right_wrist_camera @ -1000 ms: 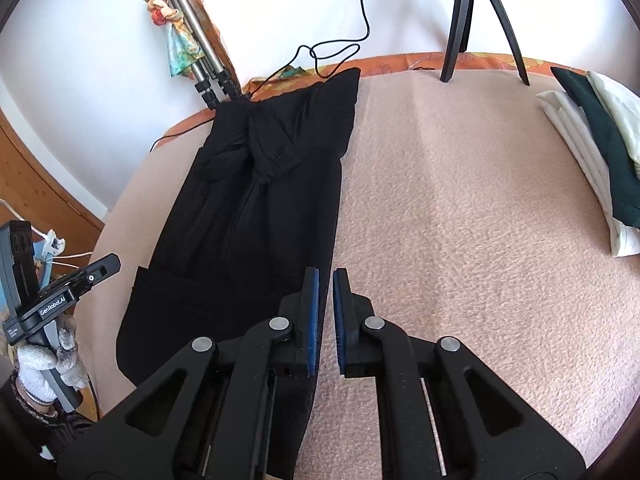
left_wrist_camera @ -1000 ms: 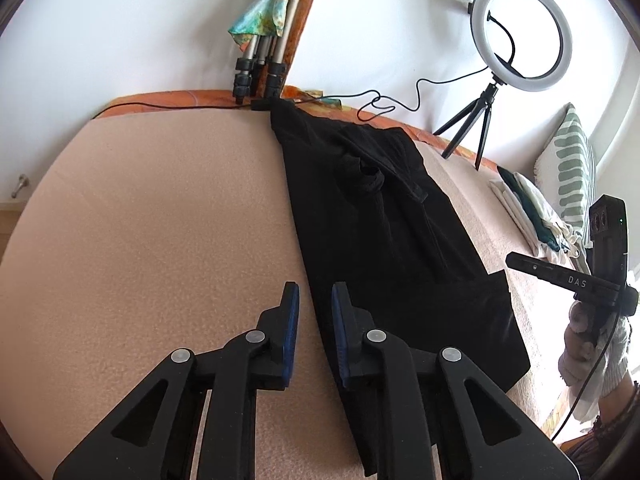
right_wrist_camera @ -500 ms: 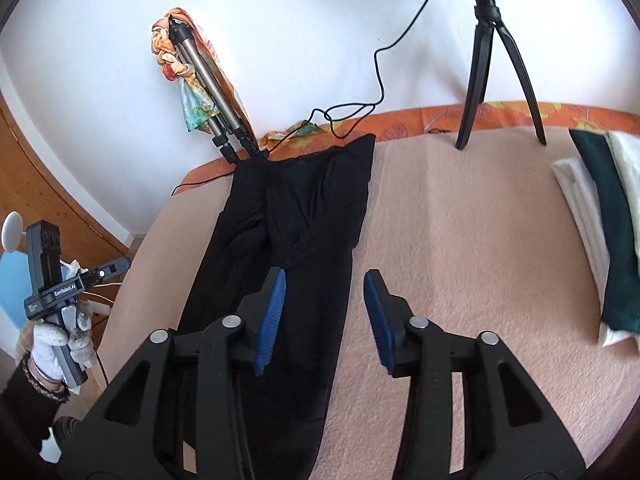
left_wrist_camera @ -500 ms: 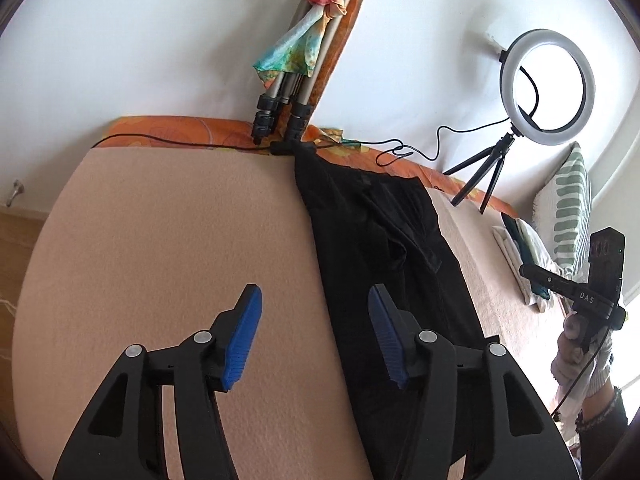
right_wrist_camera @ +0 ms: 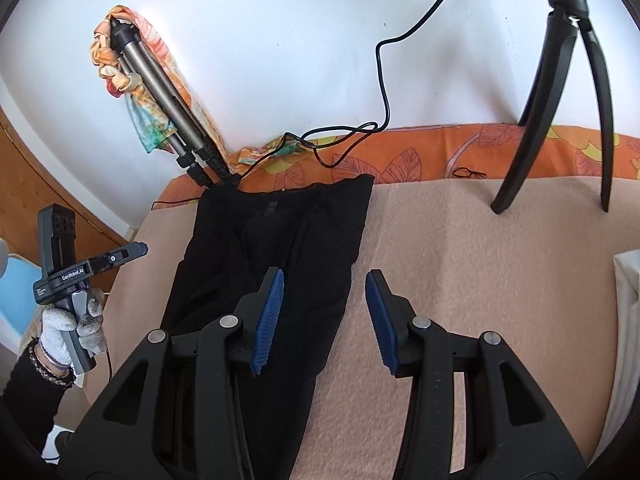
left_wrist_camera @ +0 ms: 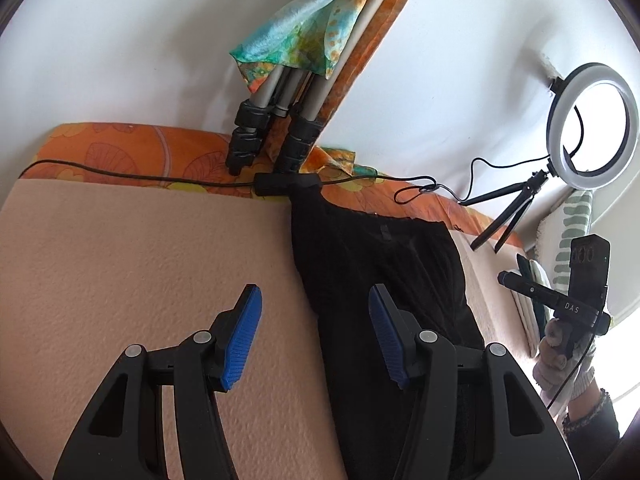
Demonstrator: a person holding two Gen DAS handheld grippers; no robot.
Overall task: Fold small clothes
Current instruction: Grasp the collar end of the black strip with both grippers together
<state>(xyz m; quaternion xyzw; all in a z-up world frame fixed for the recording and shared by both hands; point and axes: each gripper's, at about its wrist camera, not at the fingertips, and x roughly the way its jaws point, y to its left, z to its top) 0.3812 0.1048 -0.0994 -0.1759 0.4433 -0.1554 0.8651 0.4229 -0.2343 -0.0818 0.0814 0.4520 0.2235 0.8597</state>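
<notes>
A black garment [left_wrist_camera: 380, 272] lies stretched out lengthwise on the peach blanket [left_wrist_camera: 140, 260]; it also shows in the right wrist view [right_wrist_camera: 288, 240]. My left gripper [left_wrist_camera: 314, 338] is open and empty, held above the garment's left edge. My right gripper [right_wrist_camera: 324, 318] is open and empty, held above the garment's right edge. The right gripper's body shows at the right of the left wrist view [left_wrist_camera: 576, 296], and the left gripper's body at the left of the right wrist view [right_wrist_camera: 68, 272]. The garment's near end is hidden under the fingers.
A folded tripod wrapped in a colourful scarf [left_wrist_camera: 288, 92] leans on the wall behind the garment. A ring light on a small tripod [left_wrist_camera: 592, 120] stands at the back right, its cable [left_wrist_camera: 140, 178] running along the orange bed edge. Folded white and green clothes [right_wrist_camera: 628, 300] lie at right.
Both grippers have opened from nearly shut to wide open. Both have moved forward along the garment toward its far end and the wall.
</notes>
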